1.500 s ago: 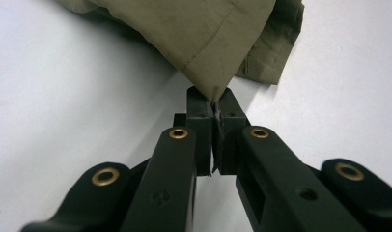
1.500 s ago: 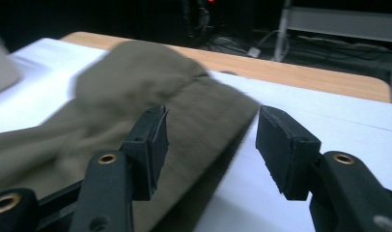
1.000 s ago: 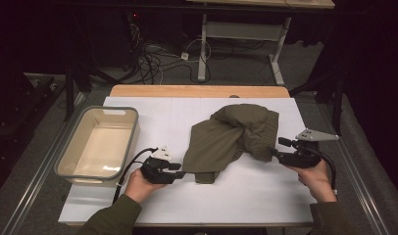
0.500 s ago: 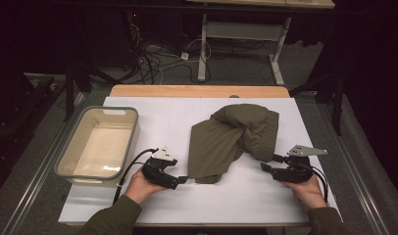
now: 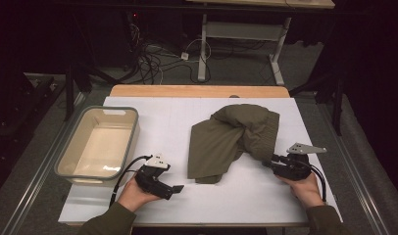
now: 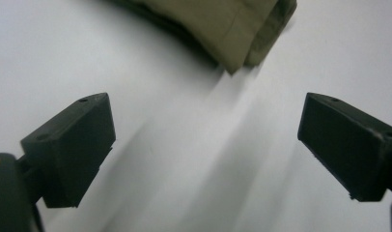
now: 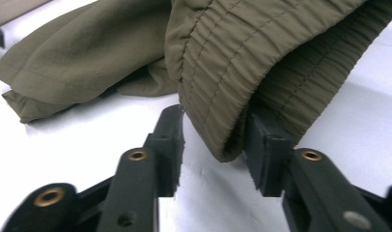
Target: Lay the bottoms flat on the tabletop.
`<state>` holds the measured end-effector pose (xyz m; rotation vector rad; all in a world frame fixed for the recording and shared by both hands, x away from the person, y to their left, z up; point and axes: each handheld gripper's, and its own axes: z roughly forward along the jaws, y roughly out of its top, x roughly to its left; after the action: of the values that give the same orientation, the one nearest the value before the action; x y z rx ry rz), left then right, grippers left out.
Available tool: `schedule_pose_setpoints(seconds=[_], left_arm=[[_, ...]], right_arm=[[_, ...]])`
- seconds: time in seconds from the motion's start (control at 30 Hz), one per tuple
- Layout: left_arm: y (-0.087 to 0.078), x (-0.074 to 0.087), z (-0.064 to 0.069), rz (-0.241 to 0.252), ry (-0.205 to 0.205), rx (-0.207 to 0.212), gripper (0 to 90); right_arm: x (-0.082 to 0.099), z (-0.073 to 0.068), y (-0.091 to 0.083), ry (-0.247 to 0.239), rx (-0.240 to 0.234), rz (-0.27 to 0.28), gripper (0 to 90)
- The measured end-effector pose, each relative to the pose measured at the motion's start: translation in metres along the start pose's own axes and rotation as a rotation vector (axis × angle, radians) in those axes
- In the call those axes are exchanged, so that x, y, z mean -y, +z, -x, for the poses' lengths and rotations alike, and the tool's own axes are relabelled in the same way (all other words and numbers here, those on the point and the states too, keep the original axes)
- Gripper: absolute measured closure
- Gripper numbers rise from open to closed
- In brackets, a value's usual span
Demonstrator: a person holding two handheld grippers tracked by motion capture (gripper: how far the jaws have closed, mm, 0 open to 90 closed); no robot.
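Olive shorts (image 5: 234, 139) lie crumpled right of centre on the white table (image 5: 153, 105), elastic waistband (image 7: 232, 72) toward our right hand, a leg hem (image 6: 252, 46) toward our left. The bin (image 5: 131, 134) sits empty at the table's left edge, apart from the cloth.

Right gripper (image 7: 213, 145): jaws have just been closing, with the waistband fold between them. The right pad appears to touch the fabric; the left pad shows a gap, so we judge the pinch not yet made.

Left gripper (image 6: 206, 145): jaws have just been opening and now stand wide with bare table between them; the hem lies ahead, apart from the pads.

Risks, as we judge them:
- The right jaws may catch just the outer edge of the fold. Gathered elastic is thick and springy, so a shallow bite could slip out on lifting.
- The pads sit low against the table; closing there could drag the fabric rather than clamp it.
- With the left gripper free of the cloth, a lift from one end would let the shorts hang and swing, undoing any fold.
- If the left advances too flat, it may push the hem ahead instead of getting under it.
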<state>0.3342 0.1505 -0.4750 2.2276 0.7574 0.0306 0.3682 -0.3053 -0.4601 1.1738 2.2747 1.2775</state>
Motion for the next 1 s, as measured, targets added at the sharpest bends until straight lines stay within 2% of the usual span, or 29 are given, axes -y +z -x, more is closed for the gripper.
schedule_pose_setpoints(seconds=[0.07, 0.2, 0.37, 0.63, 0.83, 1.0], left_arm=[[-0.001, 0.003, 0.0, 0.0, -0.004, -0.006, 5.5], [0.0, 0.002, -0.004, 0.015, -0.015, -0.006, 5.4], [0.003, 0.002, -0.005, 0.011, -0.018, -0.014, 2.1], [0.001, 0.002, -0.006, 0.03, -0.02, -0.019, 2.1], [0.001, 0.001, -0.006, 0.029, -0.021, -0.018, 2.2], [0.001, -0.001, -0.004, 0.029, -0.005, -0.013, 2.5]], right_arm=[[0.0, 0.0, 0.0, -0.008, 0.012, 0.002, 67.8], [-0.001, 0.001, -0.001, -0.009, 0.004, 0.014, 76.0], [-0.004, 0.0, -0.005, -0.037, 0.006, 0.028, 83.5], [-0.013, -0.001, -0.012, -0.054, 0.018, 0.075, 85.2], [-0.023, 0.002, -0.019, -0.058, 0.047, 0.125, 85.6], [-0.031, 0.002, -0.021, -0.065, 0.051, 0.157, 85.6]])
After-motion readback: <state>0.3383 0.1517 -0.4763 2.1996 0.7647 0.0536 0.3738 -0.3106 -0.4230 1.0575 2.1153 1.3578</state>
